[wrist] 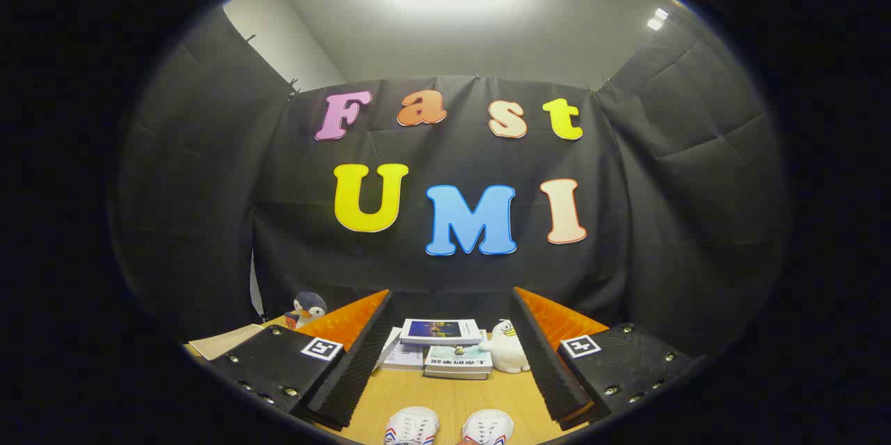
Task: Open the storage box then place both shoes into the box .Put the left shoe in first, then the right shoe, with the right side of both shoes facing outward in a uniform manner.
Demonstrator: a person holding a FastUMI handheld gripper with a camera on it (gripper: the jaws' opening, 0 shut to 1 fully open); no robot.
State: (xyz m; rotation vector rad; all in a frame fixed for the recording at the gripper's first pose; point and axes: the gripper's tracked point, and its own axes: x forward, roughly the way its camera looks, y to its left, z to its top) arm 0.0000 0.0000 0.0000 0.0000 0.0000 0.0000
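The wooden table [452,400] is the anchor here. At its far side sits a stack of books [445,351], with a white plush toy [507,351] to the right of the stack and a penguin toy [305,309] off at the left corner. The gripper [449,361] hangs spread wide, holding nothing. Both white shoes [449,427] sit side by side at the table's near edge, below and between the fingers, toes pointing away. Bare tabletop lies between shoes and books; no storage box can be made out.

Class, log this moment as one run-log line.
gripper: open, empty | shoes: on table, between fingers, untouched | books: beyond | stage: not started
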